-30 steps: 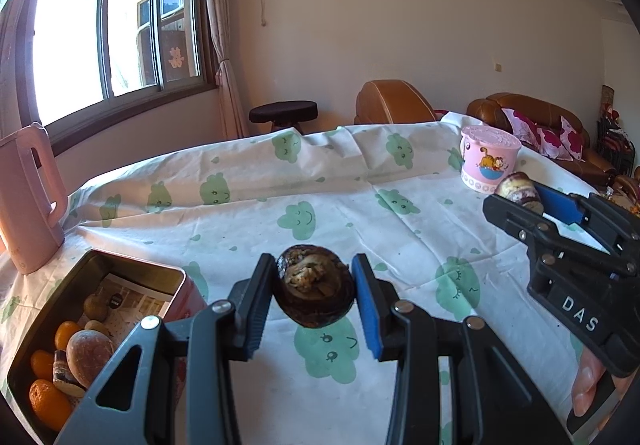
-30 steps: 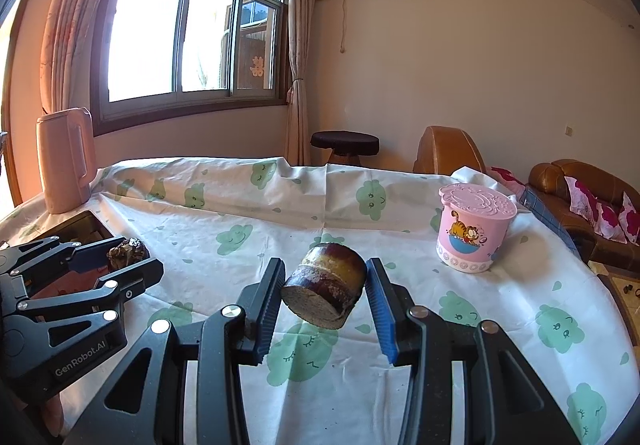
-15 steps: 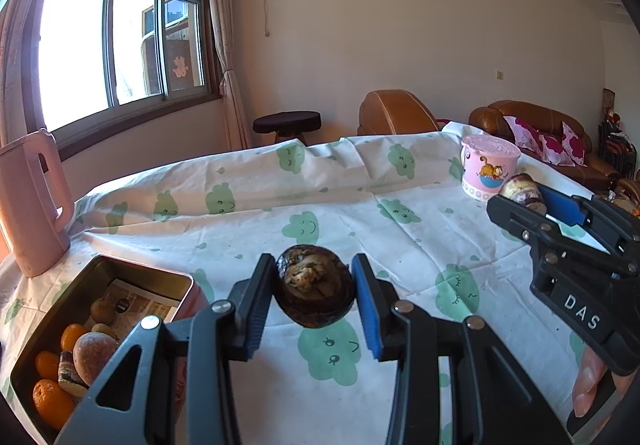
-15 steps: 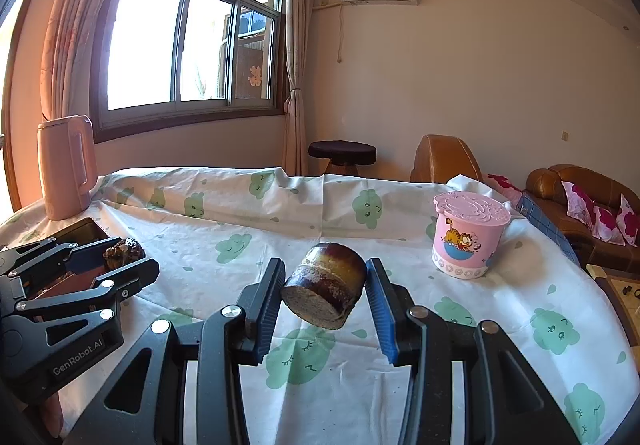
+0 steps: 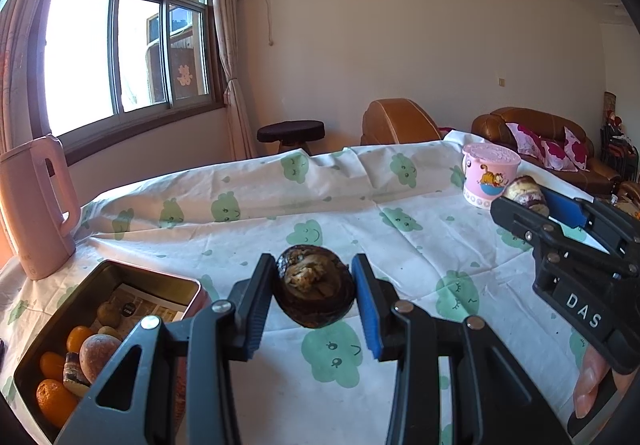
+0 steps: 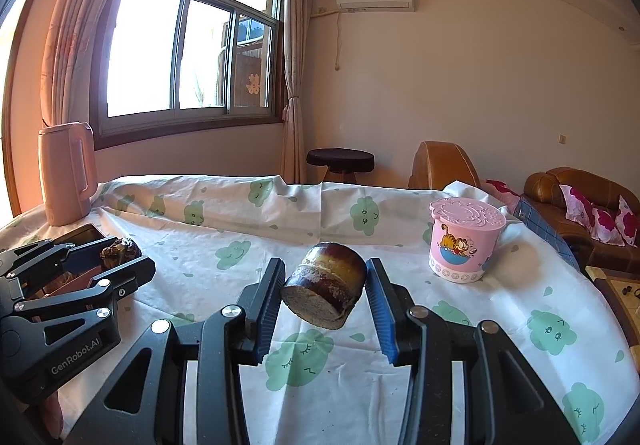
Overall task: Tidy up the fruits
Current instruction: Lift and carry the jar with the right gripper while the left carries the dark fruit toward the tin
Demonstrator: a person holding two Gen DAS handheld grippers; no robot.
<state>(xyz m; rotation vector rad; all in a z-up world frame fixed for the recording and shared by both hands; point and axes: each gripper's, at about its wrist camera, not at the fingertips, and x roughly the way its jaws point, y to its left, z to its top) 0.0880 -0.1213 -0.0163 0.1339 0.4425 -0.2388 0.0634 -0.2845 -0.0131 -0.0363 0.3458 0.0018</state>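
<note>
My left gripper [image 5: 314, 295] is shut on a dark brown, shrivelled round fruit [image 5: 316, 291] and holds it above the tablecloth, just right of a metal tin [image 5: 120, 277] that holds oranges [image 5: 54, 397] and other fruit. My right gripper [image 6: 326, 295] is shut on a dark cut sugarcane piece [image 6: 326, 291] held above the table. Each gripper shows in the other's view: the right one [image 5: 532, 201] at the right, the left one [image 6: 116, 251] at the left.
A pink kettle [image 5: 34, 205] stands at the table's far left beside the tin. A pink lidded cartoon cup [image 6: 464, 241] stands at the far right. The table [image 5: 248, 205] has a white cloth with green prints. A stool [image 6: 340, 161] and sofas [image 6: 580, 205] lie beyond.
Both grippers have lifted and tilted upward with their fruit still held; more of the wall and ceiling shows. The grips have not changed.
</note>
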